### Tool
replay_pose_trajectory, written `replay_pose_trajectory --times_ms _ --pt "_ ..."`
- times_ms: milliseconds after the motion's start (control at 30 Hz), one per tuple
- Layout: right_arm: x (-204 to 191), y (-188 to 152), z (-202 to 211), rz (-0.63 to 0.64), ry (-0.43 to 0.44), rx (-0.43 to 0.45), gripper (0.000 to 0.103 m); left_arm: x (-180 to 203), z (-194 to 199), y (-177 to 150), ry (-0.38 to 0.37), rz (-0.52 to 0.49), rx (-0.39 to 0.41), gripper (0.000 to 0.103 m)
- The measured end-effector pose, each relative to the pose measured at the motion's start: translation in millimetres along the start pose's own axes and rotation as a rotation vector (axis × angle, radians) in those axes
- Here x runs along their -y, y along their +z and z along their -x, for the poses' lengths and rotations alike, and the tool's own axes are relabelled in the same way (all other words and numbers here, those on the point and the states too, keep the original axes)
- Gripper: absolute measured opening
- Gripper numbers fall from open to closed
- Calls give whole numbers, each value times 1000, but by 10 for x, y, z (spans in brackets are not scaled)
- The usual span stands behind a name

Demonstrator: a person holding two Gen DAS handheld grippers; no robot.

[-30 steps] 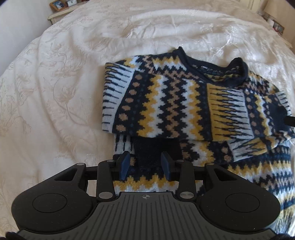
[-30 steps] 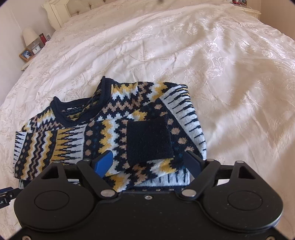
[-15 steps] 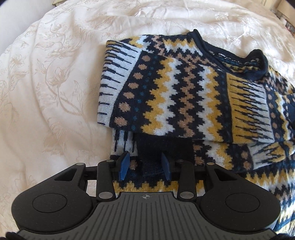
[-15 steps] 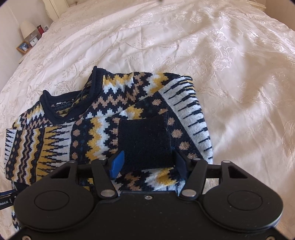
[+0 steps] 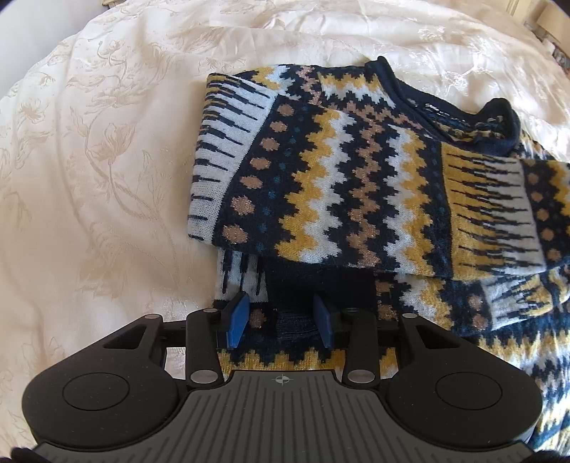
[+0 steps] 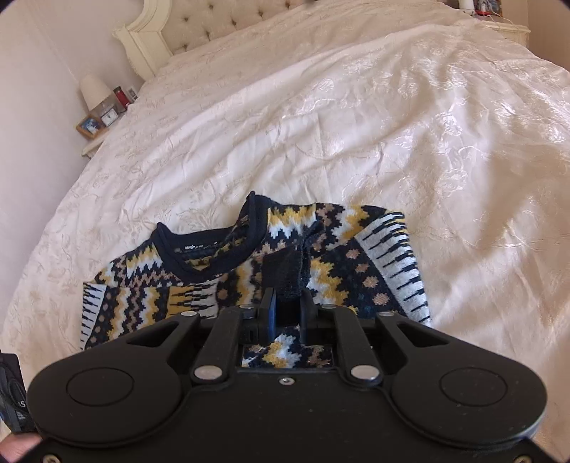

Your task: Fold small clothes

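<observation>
A small knitted sweater [image 5: 356,185] with navy, yellow, white and tan zigzags lies partly folded on the bed, sleeves laid across its body. In the left wrist view my left gripper [image 5: 279,320] stands open low over the sweater's near edge, its blue pads either side of a navy cuff [image 5: 317,285]. In the right wrist view the same sweater [image 6: 356,263] lies ahead. My right gripper [image 6: 288,313] is shut on the navy sleeve cuff [image 6: 283,270], which stands bunched up between its fingers.
A cream embroidered bedspread [image 6: 356,124] stretches wide all around the sweater. A tufted headboard [image 6: 213,28] stands at the far end. To the far left, a nightstand holds a lamp [image 6: 93,90] and a photo frame [image 6: 89,125].
My right gripper has gone from open around the navy cuff to shut on it, and has pulled up and back. My left gripper has moved forward over the sweater, still open.
</observation>
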State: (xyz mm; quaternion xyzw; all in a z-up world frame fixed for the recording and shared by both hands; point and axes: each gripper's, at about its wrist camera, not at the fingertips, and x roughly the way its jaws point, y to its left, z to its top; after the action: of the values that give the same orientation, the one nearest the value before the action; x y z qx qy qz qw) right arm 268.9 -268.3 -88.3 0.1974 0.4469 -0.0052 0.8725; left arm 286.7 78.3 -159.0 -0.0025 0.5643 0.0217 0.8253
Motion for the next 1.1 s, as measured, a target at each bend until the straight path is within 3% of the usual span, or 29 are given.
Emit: replay_pose_trajectory --times_ms 200,333,533,700,800,900,967,1100 --pt "247 -168 -414 7 -152 -130 19 -15 7 1 -4 -4 -3 39" --pt "199 -204 -438 28 -163 -126 20 -21 100 29 2 -22 -5 39" --pt "197 -210 -365 37 -219 -104 19 37 408 63 28 -117 107 39" --pt "167 -229 -411 58 -209 -118 20 35 401 249 38 -102 162 39" --pt "194 -235 -429 41 -220 -118 30 29 234 382 87 -88 155 39" --pt "262 -265 -459 24 -249 -124 39 -61 -32 458 152 -66 73 41" --pt "320 -284 -469 18 -276 -131 43 -149 -167 454 126 -49 34 42" --pt "471 -308 -409 -33 -302 -129 52 -224 -142 427 99 -37 42 43"
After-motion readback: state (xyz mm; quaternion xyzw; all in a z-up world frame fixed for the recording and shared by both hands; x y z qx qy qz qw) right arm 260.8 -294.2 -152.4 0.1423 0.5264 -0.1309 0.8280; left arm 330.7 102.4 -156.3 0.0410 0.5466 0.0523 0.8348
